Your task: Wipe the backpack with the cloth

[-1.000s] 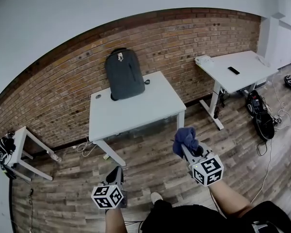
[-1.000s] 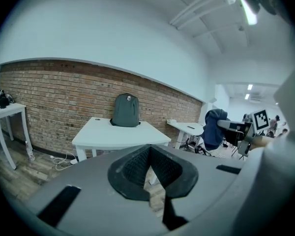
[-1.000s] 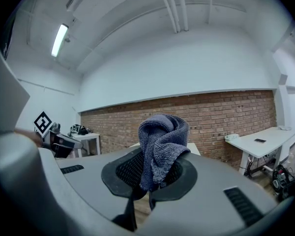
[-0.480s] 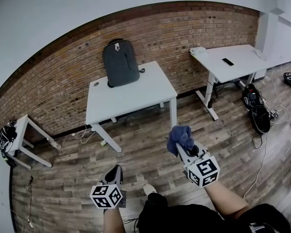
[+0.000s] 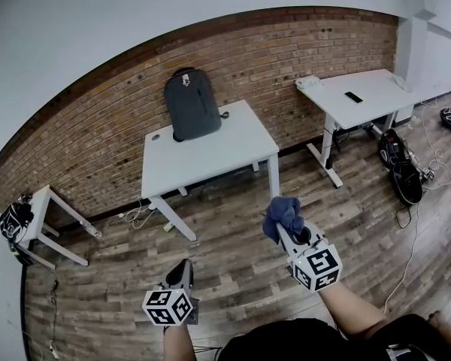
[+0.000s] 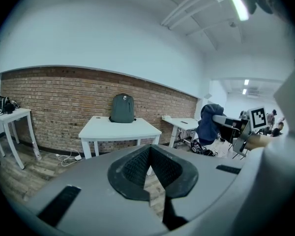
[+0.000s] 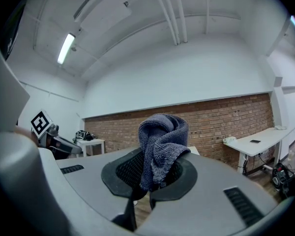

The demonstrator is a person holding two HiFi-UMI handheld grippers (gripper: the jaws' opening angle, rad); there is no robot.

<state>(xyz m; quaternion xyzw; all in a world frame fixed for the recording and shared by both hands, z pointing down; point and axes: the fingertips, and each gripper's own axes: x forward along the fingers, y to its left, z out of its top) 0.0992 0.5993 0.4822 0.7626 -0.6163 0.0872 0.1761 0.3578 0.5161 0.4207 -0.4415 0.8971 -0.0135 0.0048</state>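
One grey backpack (image 5: 193, 104) stood upright at the back of a white table (image 5: 210, 156) in the upper middle of the head view, its back against the brick wall (image 5: 98, 134). In the left gripper view it showed small at centre, the backpack (image 6: 123, 108) on the far edge of the tabletop.

The blue cloth (image 5: 283, 215) was well apart from it, bunched at the tip of the right gripper (image 5: 284, 230) in the lower right of the head view, over the wooden floor (image 5: 233, 247). In the right gripper view the jaws were clenched on the cloth (image 7: 161, 144), which rose in a folded lump above the right gripper (image 7: 155, 173).

The left gripper (image 5: 183, 268) hung in the lower left of the head view, low over the floor. Its own view showed the left gripper (image 6: 150, 154) with the jaw tips pressed together and nothing between them.

A second white table (image 5: 361, 100) stood against the wall at the upper right with a small dark flat object (image 5: 353, 96) on it. A small side table (image 5: 41, 201) at the far left had a dark bag (image 5: 15, 220) at its end. More dark bags (image 5: 402, 175) and cables lay on the floor at the right edge.
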